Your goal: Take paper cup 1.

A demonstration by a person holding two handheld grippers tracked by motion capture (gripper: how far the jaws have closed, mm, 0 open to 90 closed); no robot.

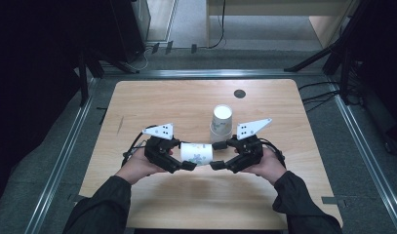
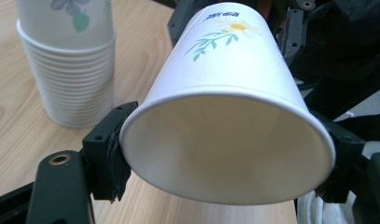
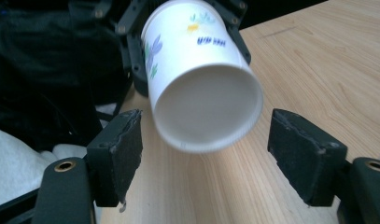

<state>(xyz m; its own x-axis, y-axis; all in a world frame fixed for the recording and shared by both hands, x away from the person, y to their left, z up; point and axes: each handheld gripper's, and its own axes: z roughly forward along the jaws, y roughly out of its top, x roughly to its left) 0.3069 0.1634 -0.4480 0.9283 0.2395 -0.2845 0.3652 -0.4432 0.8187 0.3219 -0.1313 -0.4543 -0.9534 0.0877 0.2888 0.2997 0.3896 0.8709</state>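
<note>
The left gripper point(image 1: 186, 157) is clamping the paper cup point(image 1: 196, 152) mid-frame; the right gripper point(image 1: 217, 156) fingers are standing wide. Best keeping that cup level while carrying it toward the stack point(image 1: 220, 122).

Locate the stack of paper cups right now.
In the high view the stack of paper cups stands upright on the table, just right of centre, beyond the single cup held between the two grippers, nearer the right gripper.

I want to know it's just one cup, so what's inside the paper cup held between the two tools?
The left gripper view looks into the paper cup: bare white walls, nothing inside. Its floor is shadowed, so whether a second cup is nested there I cannot tell.
</note>
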